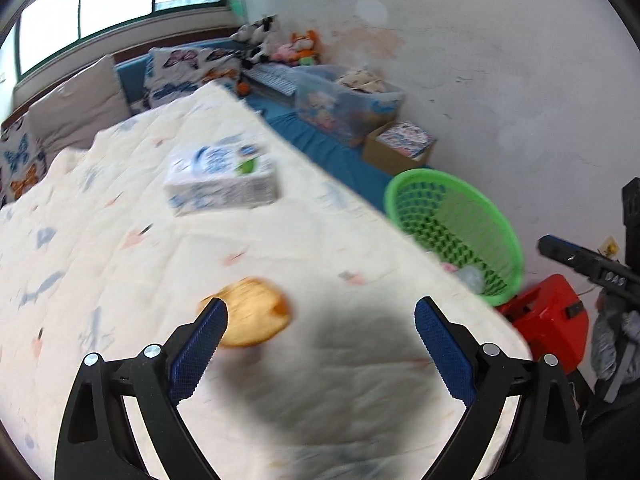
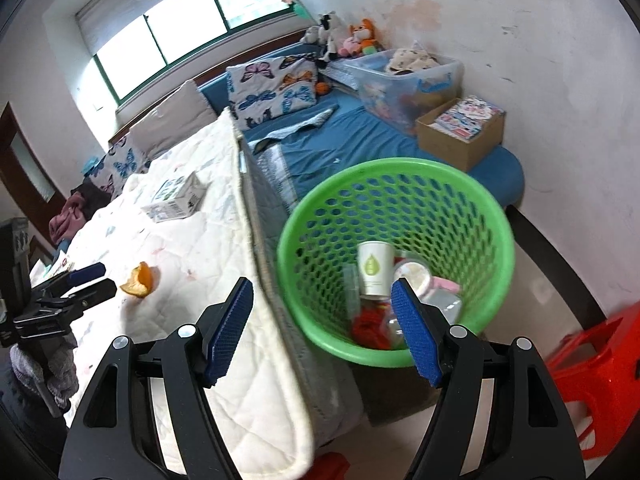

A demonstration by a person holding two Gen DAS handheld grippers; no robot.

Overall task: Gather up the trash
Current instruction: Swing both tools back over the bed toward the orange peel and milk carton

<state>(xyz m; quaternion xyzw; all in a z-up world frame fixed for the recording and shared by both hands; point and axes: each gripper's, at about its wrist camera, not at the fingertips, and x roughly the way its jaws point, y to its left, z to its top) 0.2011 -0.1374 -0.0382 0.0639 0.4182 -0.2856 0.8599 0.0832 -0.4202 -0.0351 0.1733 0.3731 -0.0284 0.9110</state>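
An orange peel (image 1: pixel 256 312) lies on the white quilt (image 1: pixel 160 260), just ahead of my left gripper's left finger; it also shows in the right wrist view (image 2: pixel 138 280). My left gripper (image 1: pixel 320 316) is open and empty above the quilt. A white and blue carton (image 1: pixel 222 178) lies farther up the quilt and shows in the right wrist view (image 2: pixel 176 198). A green mesh basket (image 2: pixel 400 184) stands on the floor beside the bed, holding a paper cup (image 2: pixel 374 266) and other trash. My right gripper (image 2: pixel 322 300) is open and empty above the basket's near rim.
A red plastic stool (image 2: pixel 592 376) stands right of the basket. The blue-sheeted bed (image 2: pixel 340 136) carries a clear storage bin (image 2: pixel 404 80), a cardboard box (image 2: pixel 460 132), butterfly pillows and plush toys. The left gripper shows at the left of the right wrist view (image 2: pixel 86 278).
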